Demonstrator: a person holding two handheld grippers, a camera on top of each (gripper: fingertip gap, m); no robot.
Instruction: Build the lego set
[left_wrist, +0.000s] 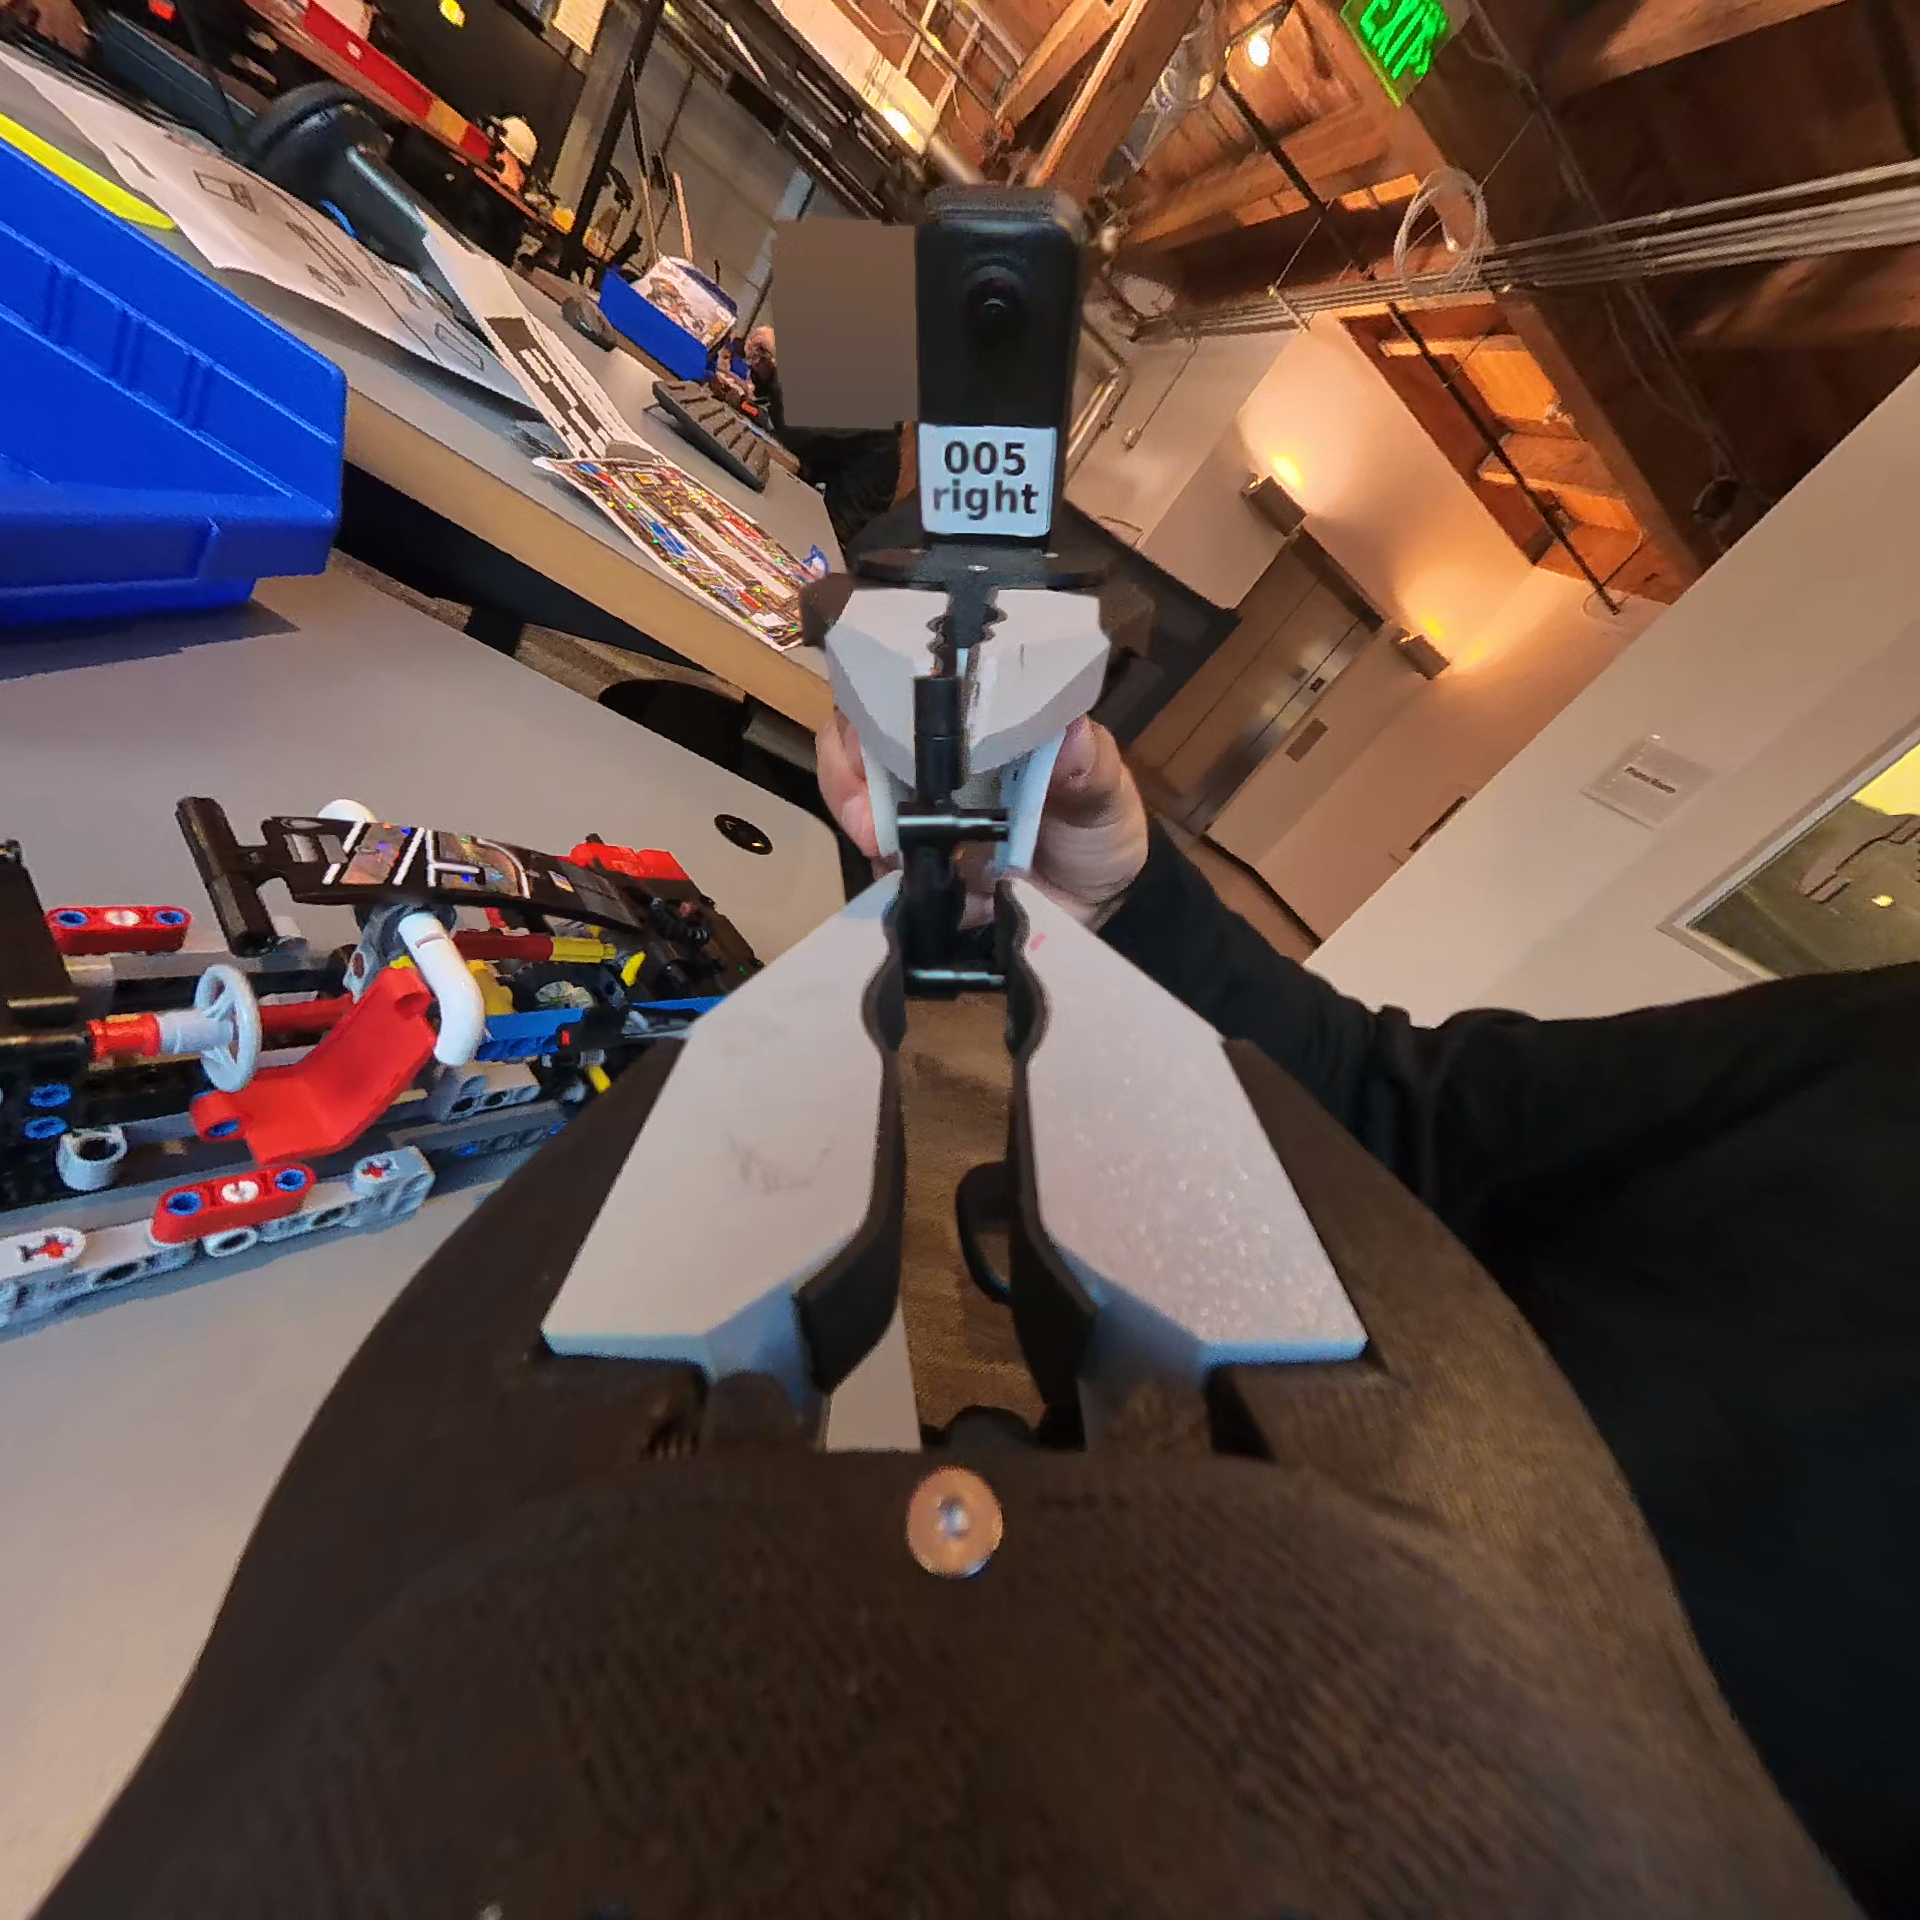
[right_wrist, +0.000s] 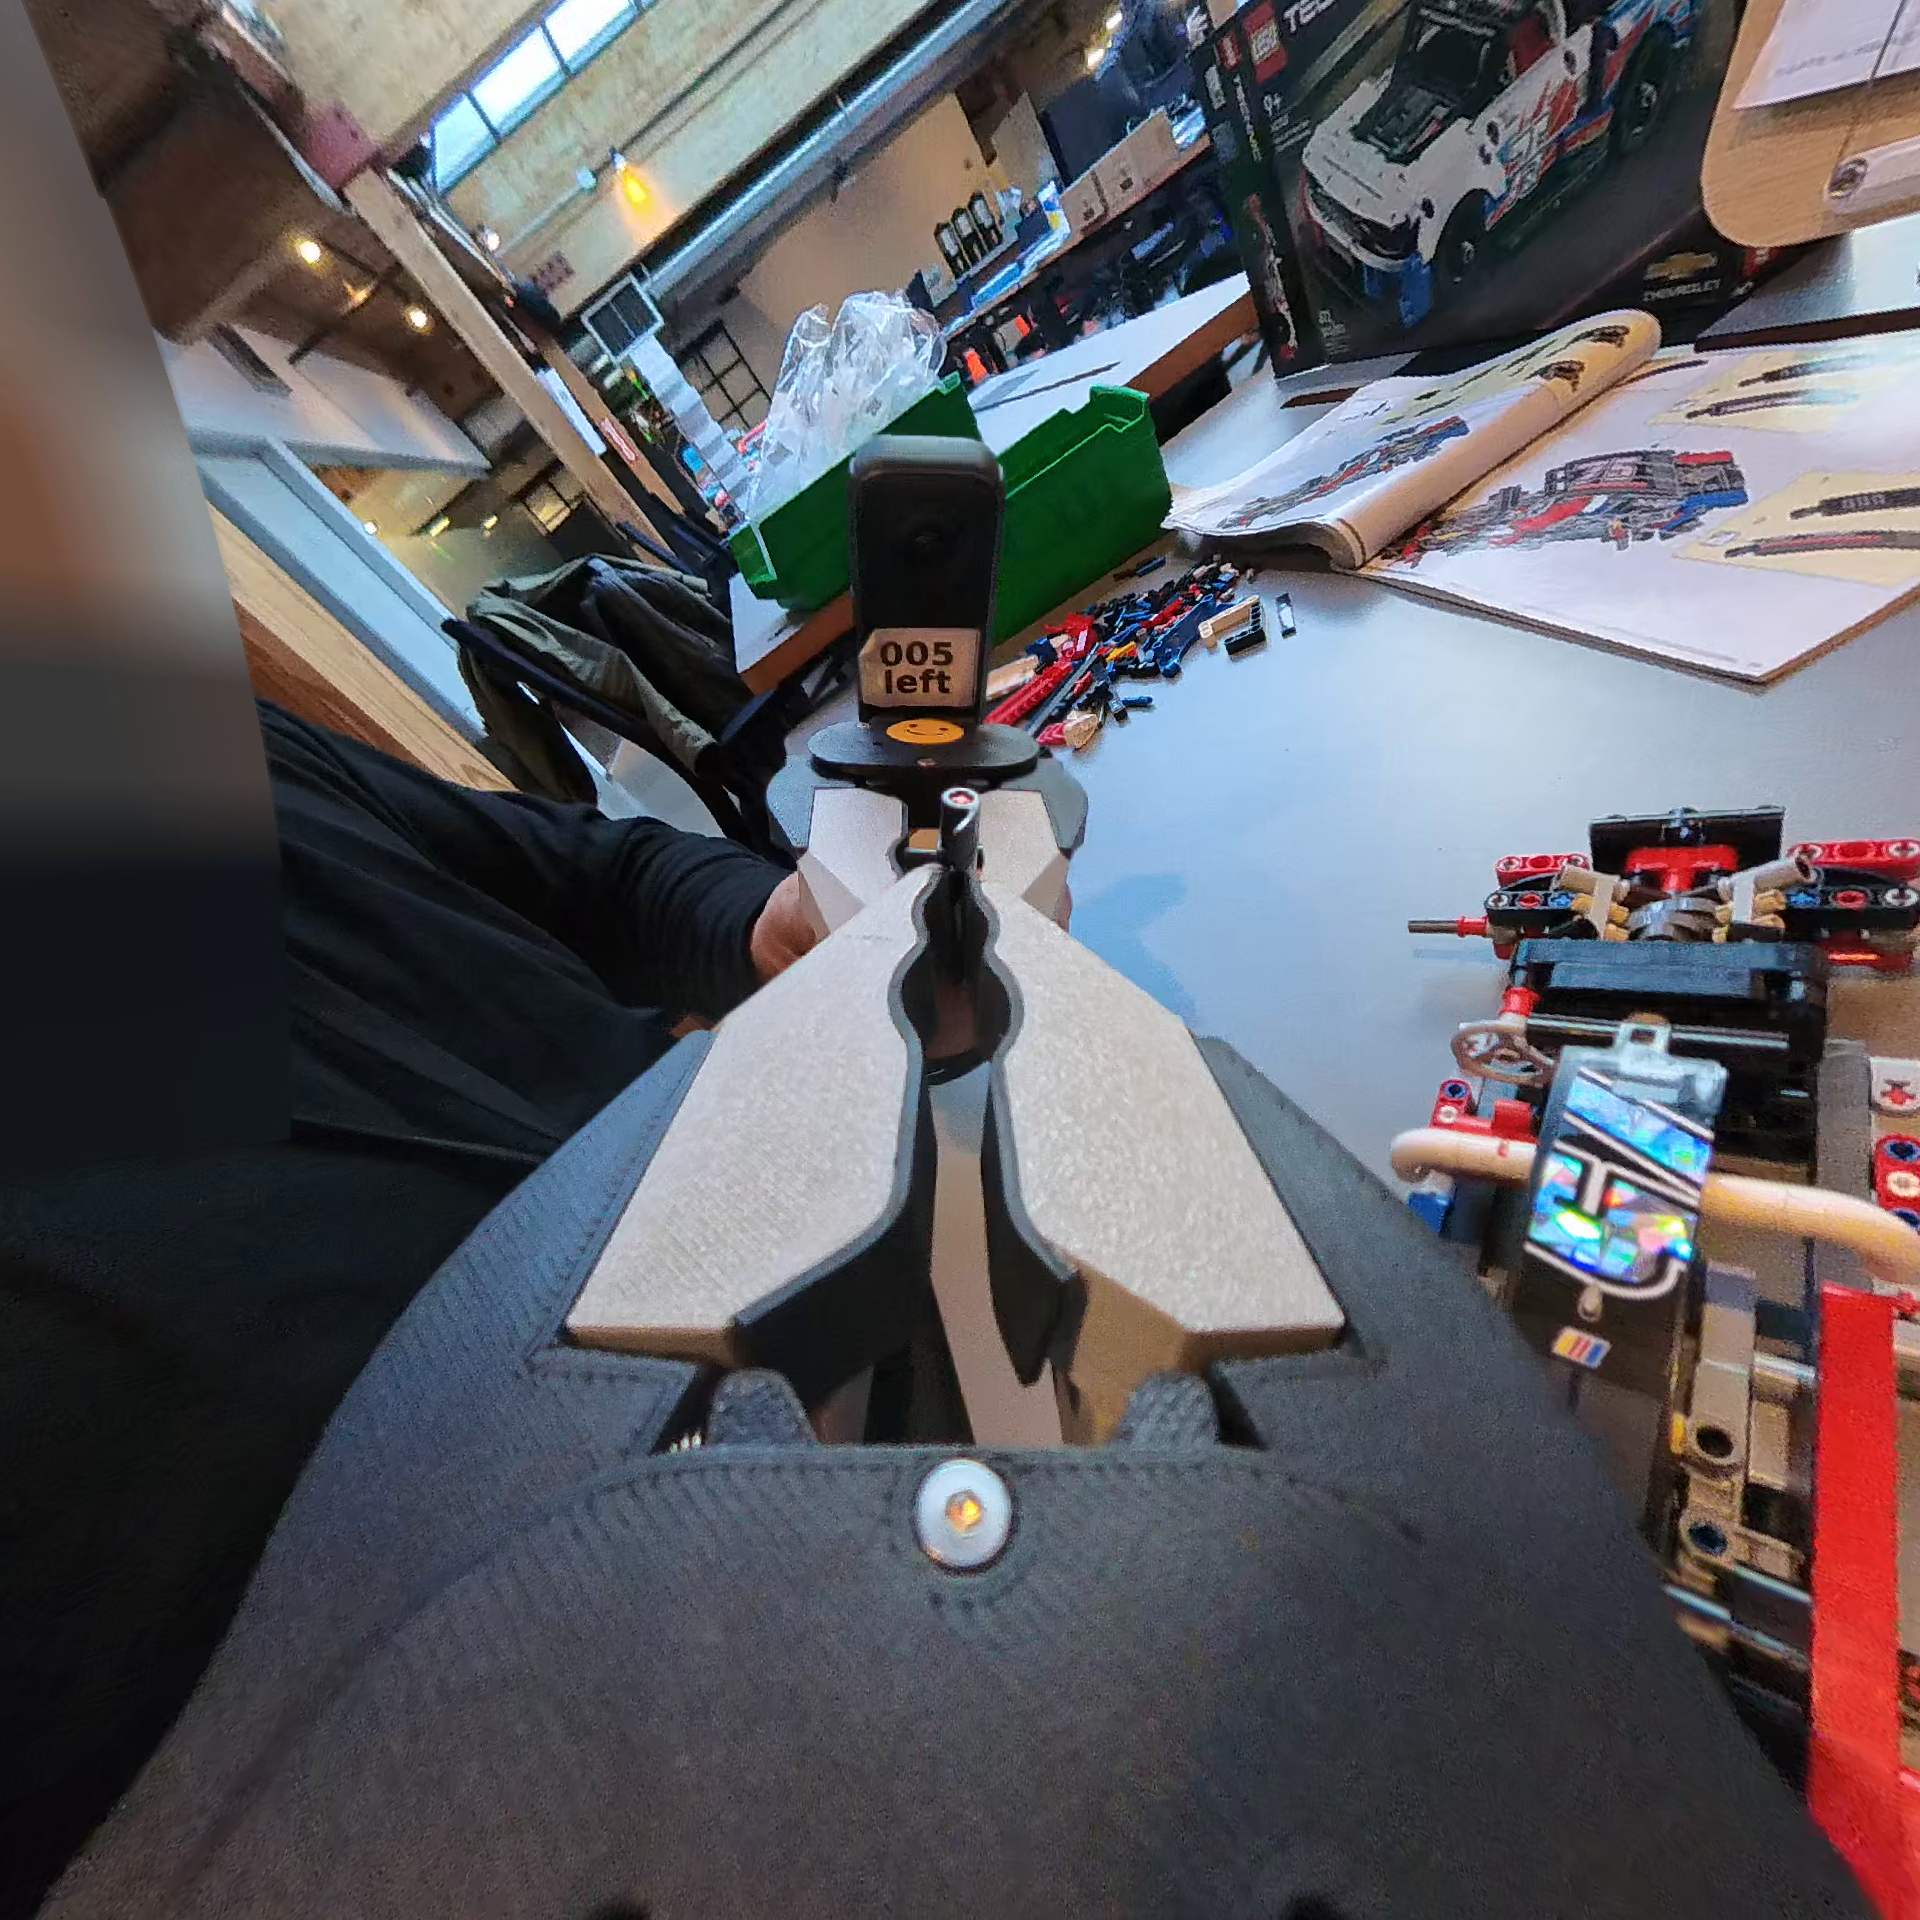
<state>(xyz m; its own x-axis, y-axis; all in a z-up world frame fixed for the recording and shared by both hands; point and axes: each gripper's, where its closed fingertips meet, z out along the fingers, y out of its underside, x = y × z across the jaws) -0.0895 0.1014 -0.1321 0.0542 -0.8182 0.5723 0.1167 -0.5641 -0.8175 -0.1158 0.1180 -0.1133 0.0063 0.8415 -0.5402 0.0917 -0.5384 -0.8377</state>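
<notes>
My two grippers face each other tip to tip above the table's near edge. My left gripper (left_wrist: 951, 896) is shut on a small black lego part (left_wrist: 951, 940). My right gripper (right_wrist: 956, 889) is shut on the other end of the same black part (right_wrist: 956, 971), which looks like a thin rod with cross pins. Each gripper shows in the other's view: the right gripper (left_wrist: 951, 821) and the left gripper (right_wrist: 940, 844). The half-built lego car (left_wrist: 312, 1039) lies on the table to the left of my left gripper, and it also shows in the right wrist view (right_wrist: 1683, 1039).
A blue bin (left_wrist: 135, 416) and a sticker sheet (left_wrist: 686, 530) lie behind the car. An open instruction booklet (right_wrist: 1558, 488), a pile of loose pieces (right_wrist: 1132, 634), green bins (right_wrist: 1070, 488) and the set's box (right_wrist: 1455, 156) stand farther off. A person's black sleeves hold both grippers. The grippers are tip to tip, or close to it.
</notes>
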